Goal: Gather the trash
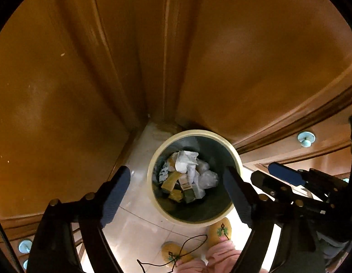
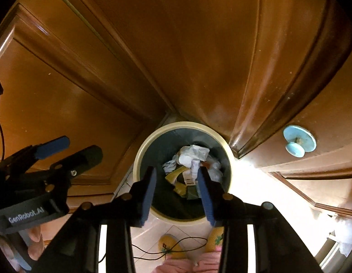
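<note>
1. Round cream-rimmed waste bin with a dark liner (image 1: 230,150) stands on the pale tiled floor (image 1: 139,225), tucked into the corner of the brown wooden cabinets (image 1: 62,91).
2. Crumpled white paper and yellow wrappers (image 1: 187,170) lie piled inside the bin.
3. Left gripper (image 1: 178,195) hangs above the bin, its blue-padded fingers spread wide to either side of the rim, nothing between them.
4. Right gripper (image 2: 177,195) hovers over the bin mouth, fingers apart, empty.
5. Yellow embroidered slippers (image 1: 220,229) stand just beside the bin; a thin black cord (image 1: 187,248) trails across them.
6. Pale blue round knob (image 2: 298,142) on a cabinet door at right.
</note>
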{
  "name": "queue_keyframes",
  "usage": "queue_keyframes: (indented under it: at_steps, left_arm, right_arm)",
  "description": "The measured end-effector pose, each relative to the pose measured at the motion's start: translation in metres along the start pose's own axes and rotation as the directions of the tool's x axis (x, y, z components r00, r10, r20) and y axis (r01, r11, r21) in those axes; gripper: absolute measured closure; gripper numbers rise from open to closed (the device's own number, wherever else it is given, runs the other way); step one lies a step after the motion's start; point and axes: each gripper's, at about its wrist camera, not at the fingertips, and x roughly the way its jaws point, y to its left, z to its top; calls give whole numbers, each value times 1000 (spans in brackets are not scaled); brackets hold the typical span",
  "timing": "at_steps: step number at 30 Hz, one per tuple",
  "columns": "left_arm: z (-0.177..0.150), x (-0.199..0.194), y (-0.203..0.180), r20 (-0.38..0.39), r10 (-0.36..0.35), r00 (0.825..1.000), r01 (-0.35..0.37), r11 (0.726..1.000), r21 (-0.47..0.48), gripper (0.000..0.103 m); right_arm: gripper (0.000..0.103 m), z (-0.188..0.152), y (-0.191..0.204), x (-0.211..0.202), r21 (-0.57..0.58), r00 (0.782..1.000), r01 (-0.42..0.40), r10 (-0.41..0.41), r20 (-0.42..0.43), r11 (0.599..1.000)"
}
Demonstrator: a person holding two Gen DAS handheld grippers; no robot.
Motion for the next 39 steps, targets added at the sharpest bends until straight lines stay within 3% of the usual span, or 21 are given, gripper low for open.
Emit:
queue_keyframes:
  at_steps: [13, 21, 25, 30, 39]
  left_arm:
    - [13, -9, 7, -7, 17, 1000, -17, 999, -38, 13]
    - [16, -38, -3, -20, 23, 1000, -24, 999, -39, 13]
    - [20, -76, -12, -38, 2, 999, -4, 999, -41, 13]
    - [29, -154, -29, -17, 12, 1000, -12, 1000, 9, 12]
    - [47, -313, -48, 104, 49, 993, -55, 997, 58, 12]
  right_arm:
    - [64, 5, -10, -24, 7, 999, 12, -13, 39, 1000]
    - [64, 2, -4, -56, 11, 998, 17, -18, 53, 1000]
    - [64, 1, 2, -89, 8, 999, 13, -14, 48, 1000]
    - [64, 1, 19, -160, 9, 998, 22, -23, 54, 1000]
    - [61, 2, 50, -310, 26, 985, 56, -60, 161, 998]
